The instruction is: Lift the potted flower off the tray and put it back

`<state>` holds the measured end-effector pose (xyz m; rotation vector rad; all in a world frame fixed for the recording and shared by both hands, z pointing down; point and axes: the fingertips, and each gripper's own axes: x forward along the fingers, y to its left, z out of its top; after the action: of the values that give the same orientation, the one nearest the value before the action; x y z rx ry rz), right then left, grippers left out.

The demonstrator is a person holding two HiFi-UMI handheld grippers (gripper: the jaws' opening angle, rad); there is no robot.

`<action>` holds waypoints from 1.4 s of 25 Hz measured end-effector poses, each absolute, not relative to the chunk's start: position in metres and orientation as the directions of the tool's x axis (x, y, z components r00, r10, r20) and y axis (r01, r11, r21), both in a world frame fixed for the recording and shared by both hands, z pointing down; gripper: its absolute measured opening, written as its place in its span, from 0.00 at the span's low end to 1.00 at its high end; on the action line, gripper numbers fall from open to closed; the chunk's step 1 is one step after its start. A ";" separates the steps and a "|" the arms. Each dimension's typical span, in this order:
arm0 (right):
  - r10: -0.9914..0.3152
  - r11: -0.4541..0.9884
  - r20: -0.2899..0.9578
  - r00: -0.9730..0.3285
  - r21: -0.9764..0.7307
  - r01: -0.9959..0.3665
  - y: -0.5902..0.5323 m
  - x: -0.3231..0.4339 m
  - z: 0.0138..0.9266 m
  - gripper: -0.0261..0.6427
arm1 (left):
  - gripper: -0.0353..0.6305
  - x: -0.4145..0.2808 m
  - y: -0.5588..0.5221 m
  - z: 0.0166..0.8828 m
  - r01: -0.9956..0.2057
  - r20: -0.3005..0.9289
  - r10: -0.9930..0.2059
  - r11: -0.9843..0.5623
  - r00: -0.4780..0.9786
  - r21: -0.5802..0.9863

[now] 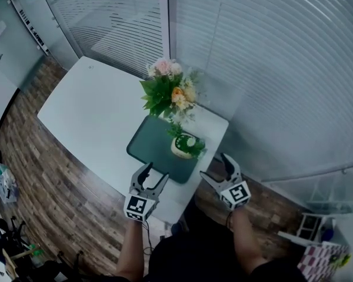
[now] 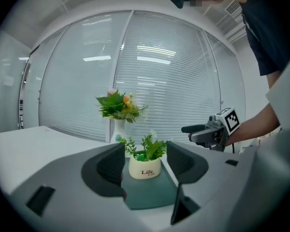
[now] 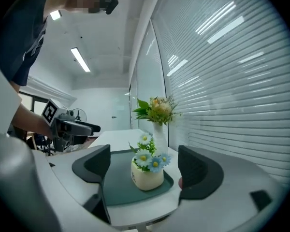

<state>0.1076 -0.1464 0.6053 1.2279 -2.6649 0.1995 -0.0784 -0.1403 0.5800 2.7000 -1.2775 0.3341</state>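
Both grippers are empty. The left gripper point(image 1: 155, 174) and the right gripper point(image 1: 215, 168) hover at the near edge of the table point(image 1: 88, 113), each with its jaws wide apart and nothing between them. The pot point(image 1: 184, 145) stands upright on the tray point(image 1: 152, 147), close to the tray's right edge, and neither gripper touches it. I judge that the lift is either not yet begun or already finished and the pot set back. From these views I cannot tell which.

The pot is small, round-bodied and cream, with a smooth glazed look and the word "Life" printed on its side. It holds green leaves and small blue and white daisy-like flowers, probably artificial. The tray is dark green, matt and flat, with rounded corners and a low rim, and it lies toward the table's near right corner. The table is white and smooth. A slim white vase point(image 2: 118, 129) with a bouquet stands just past the tray's far edge.
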 end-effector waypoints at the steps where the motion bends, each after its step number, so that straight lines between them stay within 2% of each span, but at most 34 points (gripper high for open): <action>1: -0.742 0.640 0.223 -0.632 -0.042 -0.767 -0.142 0.108 0.599 0.64 | 0.46 -0.080 -0.136 0.577 -0.778 0.249 -0.750 -0.628 0.613 0.027; 8: -0.772 0.617 0.197 -0.605 -0.001 -0.787 -0.098 0.125 0.568 0.64 | 0.46 -0.101 -0.089 0.554 -0.802 0.216 -0.780 -0.597 0.588 0.027; 11: -0.776 0.610 0.214 -0.593 0.018 -0.792 -0.081 0.131 0.569 0.64 | 0.46 -0.110 -0.072 0.543 -0.825 0.191 -0.804 -0.559 0.563 0.078; 15: -0.782 0.603 0.222 -0.582 0.035 -0.797 -0.064 0.132 0.565 0.64 | 0.46 -0.115 -0.053 0.541 -0.818 0.188 -0.800 -0.575 0.569 0.030; 23: -0.792 0.596 0.206 -0.574 0.060 -0.801 -0.042 0.132 0.551 0.64 | 0.46 -0.123 -0.020 0.522 -0.826 0.143 -0.813 -0.551 0.564 0.123; 35: -0.818 0.566 0.170 -0.549 0.074 -0.821 0.003 0.127 0.529 0.64 | 0.45 -0.127 0.010 0.503 -0.814 0.111 -0.806 -0.577 0.581 0.065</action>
<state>0.1265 0.0029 0.5292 1.3822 -2.6129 0.0208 -0.1266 0.0101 0.5034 2.6950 -1.3864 0.1049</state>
